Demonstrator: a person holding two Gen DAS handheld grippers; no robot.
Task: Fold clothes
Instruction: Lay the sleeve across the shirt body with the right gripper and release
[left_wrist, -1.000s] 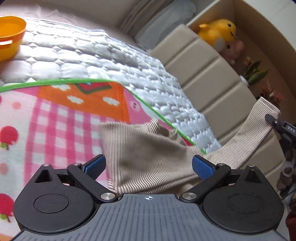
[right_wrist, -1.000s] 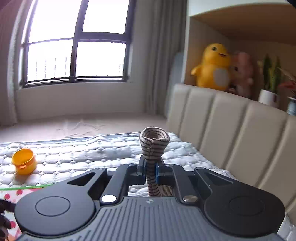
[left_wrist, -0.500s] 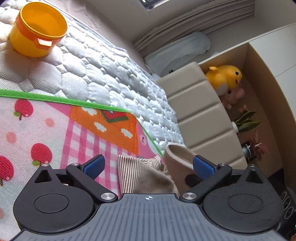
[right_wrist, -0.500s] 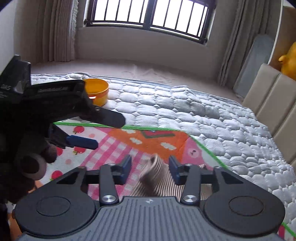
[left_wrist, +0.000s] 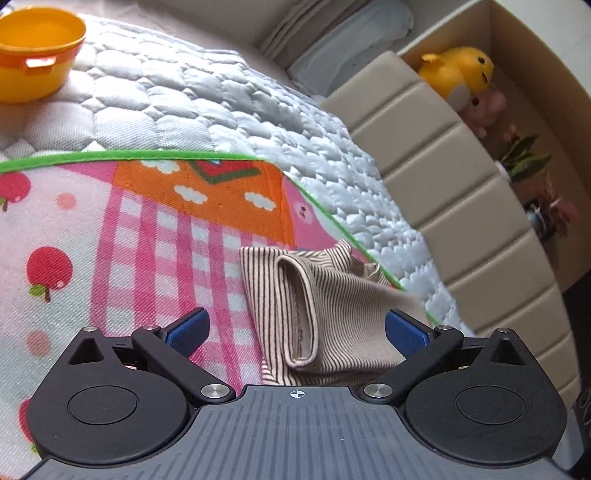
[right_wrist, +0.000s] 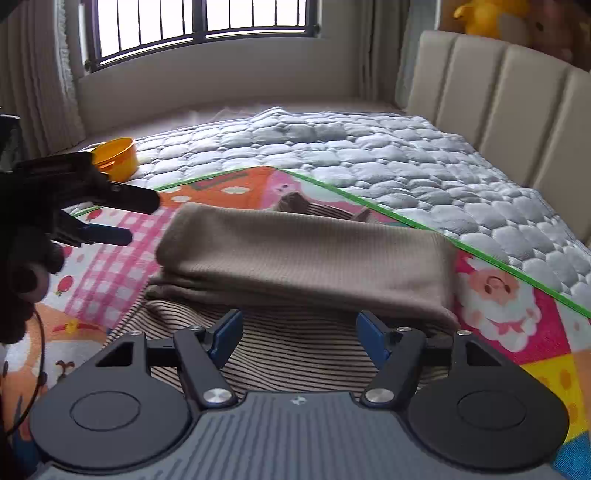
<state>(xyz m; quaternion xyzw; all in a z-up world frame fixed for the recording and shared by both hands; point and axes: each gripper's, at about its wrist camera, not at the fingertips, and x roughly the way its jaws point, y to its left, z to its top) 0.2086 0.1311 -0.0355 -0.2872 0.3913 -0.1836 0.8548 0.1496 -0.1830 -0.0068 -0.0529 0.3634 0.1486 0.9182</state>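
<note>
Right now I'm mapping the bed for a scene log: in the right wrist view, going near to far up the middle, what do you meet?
Right claw → striped garment → folded tan band → play mat → quilted mattress → window.

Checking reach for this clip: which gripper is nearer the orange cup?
Left. The left gripper hangs open near the orange cup; the right gripper, also open, sits farther back over the striped garment.
</note>
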